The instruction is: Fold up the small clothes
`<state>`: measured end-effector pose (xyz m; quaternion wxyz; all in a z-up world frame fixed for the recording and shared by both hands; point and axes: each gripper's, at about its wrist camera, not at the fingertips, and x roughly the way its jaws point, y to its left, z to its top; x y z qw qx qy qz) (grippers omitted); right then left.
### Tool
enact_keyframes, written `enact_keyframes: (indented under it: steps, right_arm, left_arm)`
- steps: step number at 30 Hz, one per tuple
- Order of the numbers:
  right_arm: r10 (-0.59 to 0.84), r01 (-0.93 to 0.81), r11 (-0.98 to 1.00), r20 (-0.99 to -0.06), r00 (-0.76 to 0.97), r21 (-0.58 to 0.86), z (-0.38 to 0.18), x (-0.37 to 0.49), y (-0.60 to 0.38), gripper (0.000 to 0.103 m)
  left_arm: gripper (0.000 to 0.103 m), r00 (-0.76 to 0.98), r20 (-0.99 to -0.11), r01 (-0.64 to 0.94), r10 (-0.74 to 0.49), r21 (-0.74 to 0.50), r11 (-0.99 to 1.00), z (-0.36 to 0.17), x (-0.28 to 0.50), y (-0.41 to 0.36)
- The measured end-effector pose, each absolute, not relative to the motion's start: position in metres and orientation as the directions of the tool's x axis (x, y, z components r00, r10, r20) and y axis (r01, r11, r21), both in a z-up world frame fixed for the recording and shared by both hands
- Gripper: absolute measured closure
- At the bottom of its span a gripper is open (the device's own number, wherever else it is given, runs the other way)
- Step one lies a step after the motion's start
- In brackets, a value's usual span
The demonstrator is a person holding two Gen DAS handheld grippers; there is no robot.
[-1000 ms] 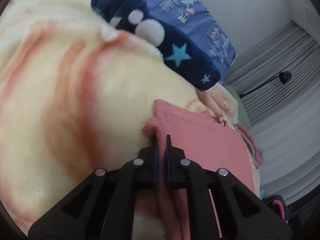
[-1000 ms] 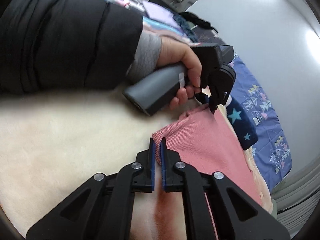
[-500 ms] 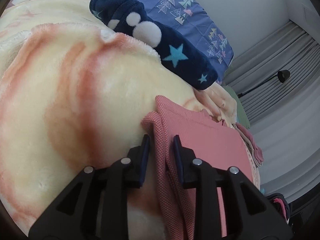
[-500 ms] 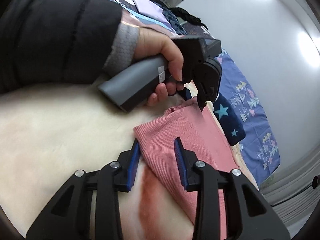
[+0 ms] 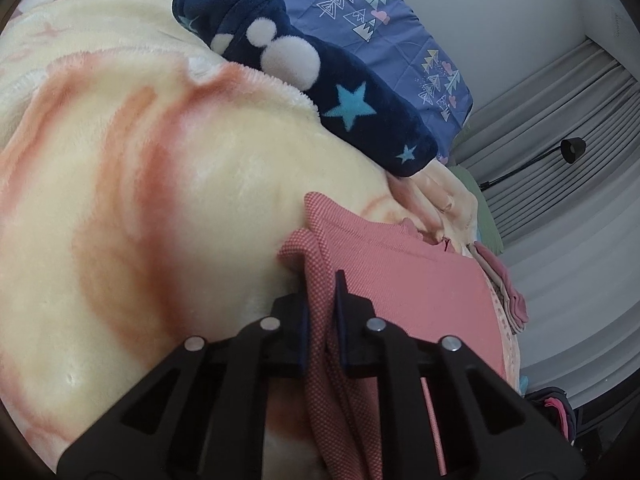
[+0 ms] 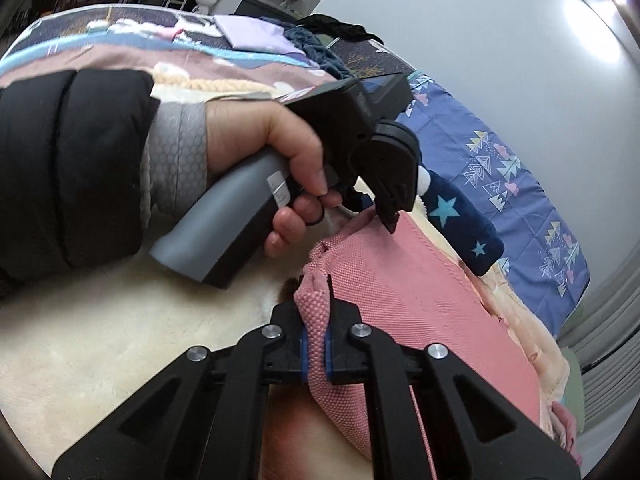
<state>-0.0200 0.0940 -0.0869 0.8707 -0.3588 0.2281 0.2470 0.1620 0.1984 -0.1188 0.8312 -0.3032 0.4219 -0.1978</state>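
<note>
Pink garment (image 5: pixel 404 280) on a cream blanket (image 5: pixel 160 200), left tool (image 5: pixel 322 300) and right tool (image 6: pixel 316 312) each clamping a bunched edge, navy sock (image 5: pixel 344 108) beyond

Left gripper (image 5: pixel 322 300): black plastic, blue-lined fingers, silver screws. Right gripper (image 6: pixel 316 320): identical. Left hand (image 6: pixel 256 144): bare skin, grey honeycomb-patterned cuff, black quilted sleeve; handle grey with a white label.

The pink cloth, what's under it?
The pink cloth lies on a fluffy cream and orange blanket. Both grippers pinch its near edge. Whatever sits beneath its middle is covered.
</note>
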Motion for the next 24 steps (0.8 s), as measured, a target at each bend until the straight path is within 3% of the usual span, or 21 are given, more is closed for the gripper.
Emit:
enact_keyframes:
  steps: [15, 24]
  right_arm:
    - [0.331, -0.554, 0.753, -0.523, 0.785, -0.356, -0.043, -0.025, 0.045, 0.098]
    - [0.38, -0.566, 0.772, -0.506, 0.775, -0.288, -0.039, -0.034, 0.021, 0.098]
  left_arm:
    - [0.094, 0.635, -0.606, 0.115, -0.48, -0.54, 0.834, -0.041, 0.146, 0.165]
    - [0.094, 0.637, -0.657, 0.05, -0.404, -0.488, 0.871, -0.043, 0.151, 0.156]
